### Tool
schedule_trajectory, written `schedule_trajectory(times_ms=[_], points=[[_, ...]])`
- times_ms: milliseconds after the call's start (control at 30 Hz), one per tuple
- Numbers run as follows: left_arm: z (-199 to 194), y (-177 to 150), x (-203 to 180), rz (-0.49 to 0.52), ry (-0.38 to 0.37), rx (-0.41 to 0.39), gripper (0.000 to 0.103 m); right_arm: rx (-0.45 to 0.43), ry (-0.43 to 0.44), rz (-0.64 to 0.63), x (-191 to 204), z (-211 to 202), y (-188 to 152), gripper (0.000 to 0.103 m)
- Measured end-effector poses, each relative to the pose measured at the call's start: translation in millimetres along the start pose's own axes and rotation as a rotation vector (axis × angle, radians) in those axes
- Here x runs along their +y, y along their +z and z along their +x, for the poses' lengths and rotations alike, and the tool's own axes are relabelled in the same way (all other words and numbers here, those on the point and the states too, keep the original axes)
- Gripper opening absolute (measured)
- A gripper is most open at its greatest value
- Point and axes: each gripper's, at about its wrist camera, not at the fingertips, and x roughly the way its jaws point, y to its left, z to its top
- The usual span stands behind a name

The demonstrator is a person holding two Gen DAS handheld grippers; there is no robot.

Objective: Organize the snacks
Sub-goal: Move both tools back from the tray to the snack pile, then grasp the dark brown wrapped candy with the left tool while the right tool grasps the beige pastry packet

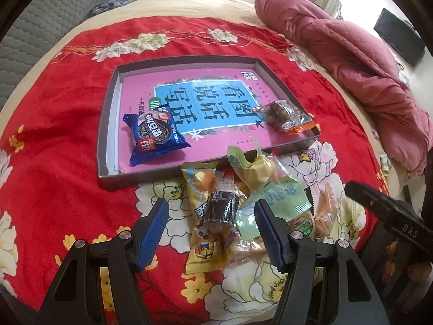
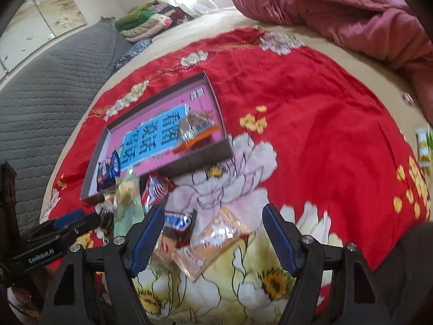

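Note:
A shallow grey box tray [image 1: 108, 124] with a pink and blue printed bottom lies on the red flowered blanket; it also shows in the right wrist view [image 2: 205, 155]. Inside it lie a blue cookie packet [image 1: 155, 135] and a clear-wrapped brown snack [image 1: 284, 115]. A pile of loose snacks lies in front of the tray. My left gripper [image 1: 211, 211] is open, its jaws either side of a dark brown roll snack [image 1: 222, 210] on a yellow packet [image 1: 201, 189]. My right gripper [image 2: 213, 216] is open over a clear orange-tinted packet [image 2: 216, 241].
A green packet [image 1: 281, 203] and a tan wrapped snack [image 1: 254, 165] lie in the pile; a red-white packet [image 2: 155, 189] and a dark blue-white bar [image 2: 178, 223] too. A pink quilt [image 1: 338, 51] is bunched at the right. A grey mattress pad [image 2: 54, 94] lies left.

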Motion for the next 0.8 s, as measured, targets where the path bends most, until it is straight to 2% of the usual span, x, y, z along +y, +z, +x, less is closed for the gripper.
schedule_trajectory(times_ms=[533, 733, 800], points=[[6, -3, 3, -0.002, -0.04, 0.007, 0.067, 0.123, -0.028, 0.008, 3, 21, -17, 0.073], [8, -4, 2, 0.007, -0.043, -0.003, 0.067, 0.156, -0.02, 0.0, 6, 30, -19, 0.066], [9, -4, 0, 0.013, -0.044, -0.008, 0.06, 0.159, -0.016, -0.001, 6, 32, -20, 0.065]])
